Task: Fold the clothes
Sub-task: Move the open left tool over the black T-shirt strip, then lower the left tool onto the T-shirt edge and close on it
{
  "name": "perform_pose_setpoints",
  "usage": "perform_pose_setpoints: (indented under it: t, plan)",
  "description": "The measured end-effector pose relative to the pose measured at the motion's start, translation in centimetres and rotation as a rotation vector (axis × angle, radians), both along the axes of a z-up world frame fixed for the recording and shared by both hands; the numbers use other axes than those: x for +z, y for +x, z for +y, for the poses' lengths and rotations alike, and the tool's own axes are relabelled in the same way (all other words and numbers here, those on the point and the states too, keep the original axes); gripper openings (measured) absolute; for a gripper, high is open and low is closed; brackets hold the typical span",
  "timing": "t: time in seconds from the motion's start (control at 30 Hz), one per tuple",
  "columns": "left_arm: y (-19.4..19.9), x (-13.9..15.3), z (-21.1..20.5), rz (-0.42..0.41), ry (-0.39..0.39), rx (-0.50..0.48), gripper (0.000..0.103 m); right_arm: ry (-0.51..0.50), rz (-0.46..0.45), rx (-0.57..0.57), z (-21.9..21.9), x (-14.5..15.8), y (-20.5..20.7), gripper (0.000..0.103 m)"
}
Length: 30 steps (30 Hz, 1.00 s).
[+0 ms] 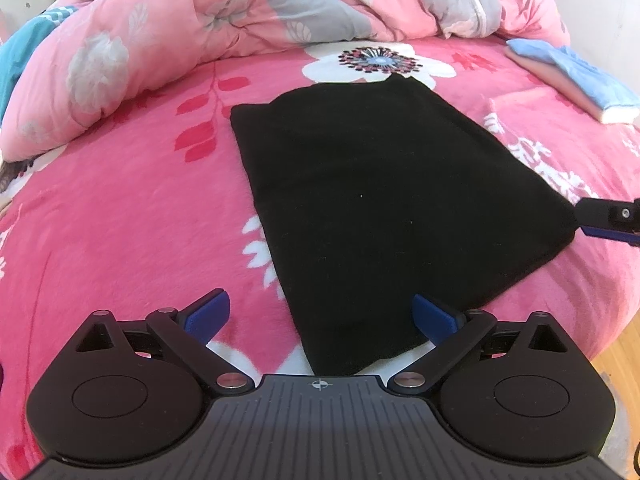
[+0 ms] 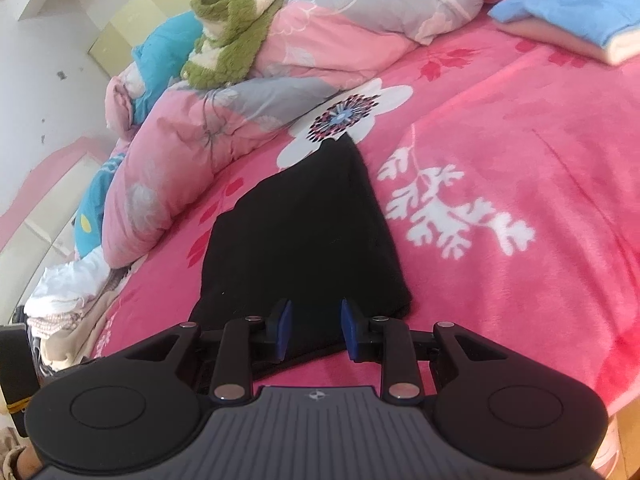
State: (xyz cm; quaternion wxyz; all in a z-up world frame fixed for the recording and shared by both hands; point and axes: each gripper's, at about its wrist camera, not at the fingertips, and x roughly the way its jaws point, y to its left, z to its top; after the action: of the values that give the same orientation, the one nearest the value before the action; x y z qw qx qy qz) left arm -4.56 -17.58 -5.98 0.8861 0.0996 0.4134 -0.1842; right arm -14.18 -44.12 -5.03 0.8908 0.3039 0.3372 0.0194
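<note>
Hovering at the bed's near edge, we hold the left gripper (image 1: 320, 316) wide open and the right gripper (image 2: 314, 330) half open, both empty, perhaps ready for the flat black cloth rectangle (image 1: 392, 200).

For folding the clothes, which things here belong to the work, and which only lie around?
Belongs to the job:
black garment, lying flat on the bed
left claw, open
right claw, open

Just lying about:
pink floral quilt
green plush toy
folded blue cloth
white clothes pile
</note>
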Motion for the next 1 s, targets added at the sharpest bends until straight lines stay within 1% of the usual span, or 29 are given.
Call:
perform_pose_setpoints:
  t: [0.03, 0.07, 0.1, 0.17, 0.27, 0.33, 0.47, 0.63, 0.67, 0.73, 0.77, 0.8, 0.87, 0.9, 1.0]
  plan:
    - [0.0, 0.1, 0.1, -0.005, -0.009, -0.001, 0.099, 0.004, 0.000, -0.012, -0.3, -0.1, -0.2, 0.030]
    - [0.0, 0.2, 0.2, -0.009, -0.017, -0.002, 0.099, 0.009, -0.001, -0.026, -0.6, -0.1, -0.4, 0.033]
    - [-0.2, 0.4, 0.4, -0.023, -0.041, -0.009, 0.099, 0.015, -0.003, -0.040, -0.9, -0.2, -0.7, 0.036]
    - [-0.8, 1.1, 0.7, -0.076, -0.098, -0.041, 0.099, 0.044, -0.009, -0.078, -1.7, -0.5, -1.3, 0.036]
    - [-1.9, 1.9, 0.5, -0.150, -0.155, -0.127, 0.099, 0.110, -0.018, -0.143, -3.1, -1.2, -2.1, 0.036]
    - [-2.6, 2.2, -0.4, -0.179, -0.181, -0.220, 0.099, 0.167, -0.031, -0.192, -4.0, -1.8, -2.7, 0.036]
    - [-3.9, 2.3, -3.6, -0.221, -0.173, -0.405, 0.099, 0.260, -0.084, -0.268, -5.6, -2.9, -4.3, 0.037]
    - [-4.1, 1.2, -7.2, -0.231, -0.123, -0.488, 0.098, 0.303, -0.134, -0.283, -6.5, -3.7, -5.4, 0.037]
    - [-4.1, 0.9, -7.9, -0.233, -0.113, -0.504, 0.096, 0.306, -0.144, -0.283, -6.6, -3.9, -5.5, 0.037]
    - [-4.2, 0.5, -9.4, -0.236, -0.092, -0.536, 0.088, 0.305, -0.161, -0.276, -6.8, -4.2, -5.5, 0.037]
    - [-4.2, 0.3, -10.1, -0.238, -0.082, -0.552, 0.075, 0.304, -0.169, -0.272, -6.9, -4.4, -5.5, 0.037]
    - [-4.2, 0.0, -10.8, -0.240, -0.072, -0.568, 0.064, 0.307, -0.173, -0.270, -7.0, -4.6, -5.6, 0.037]
    - [-4.3, -0.4, -12.2, -0.243, -0.051, -0.601, 0.059, 0.320, -0.176, -0.270, -7.3, -5.0, -5.6, 0.037]
    - [-4.4, -0.4, -12.4, -0.248, -0.050, -0.605, 0.055, 0.326, -0.178, -0.269, -7.5, -5.3, -5.6, 0.037]
    - [-4.8, -0.4, -13.1, -0.262, -0.040, -0.631, 0.054, 0.345, -0.183, -0.268, -7.9, -5.9, -5.7, 0.037]
